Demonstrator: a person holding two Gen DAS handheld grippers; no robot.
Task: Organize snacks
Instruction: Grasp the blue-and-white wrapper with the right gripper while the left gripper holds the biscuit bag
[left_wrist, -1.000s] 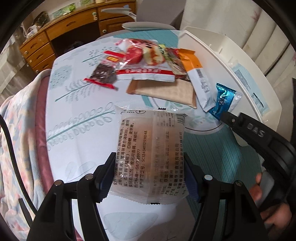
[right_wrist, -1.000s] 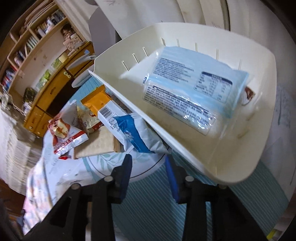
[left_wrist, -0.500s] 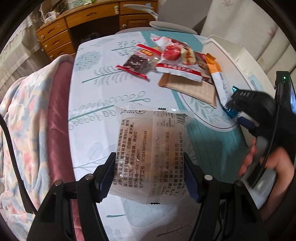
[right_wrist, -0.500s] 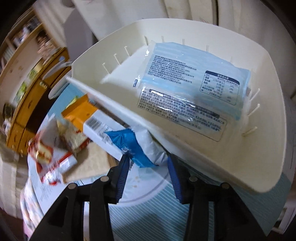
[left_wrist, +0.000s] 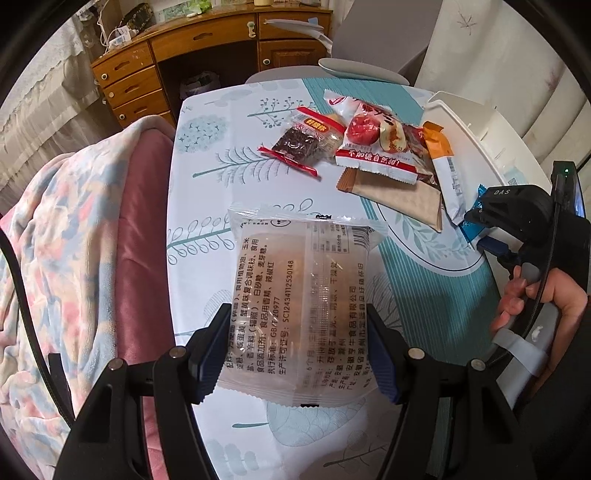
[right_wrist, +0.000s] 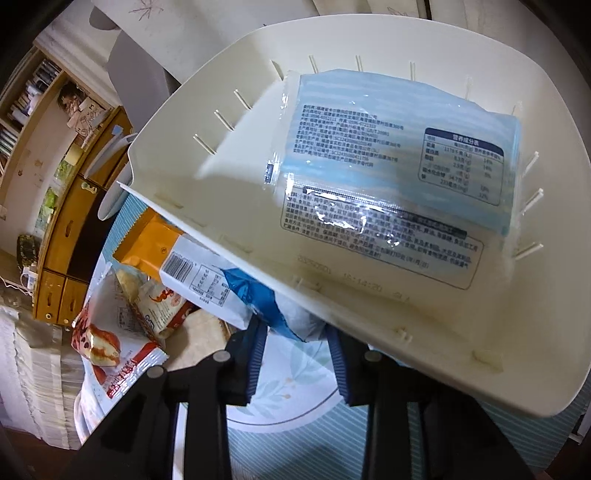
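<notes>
The left gripper (left_wrist: 299, 354) has its pads clamped on both sides of a clear snack pack (left_wrist: 301, 306), holding it up above the table (left_wrist: 207, 206), while the loose snacks (left_wrist: 369, 147) lie in a heap near the white bin (right_wrist: 369, 302). The right gripper (right_wrist: 297, 354) has just been closing, its jaws now narrow around the tip of a blue packet (right_wrist: 258, 295) tucked against the bin's near wall, though whether the pads actually press it I cannot tell. Inside the bin a light-blue pack (right_wrist: 399, 155) lies flat.
</notes>
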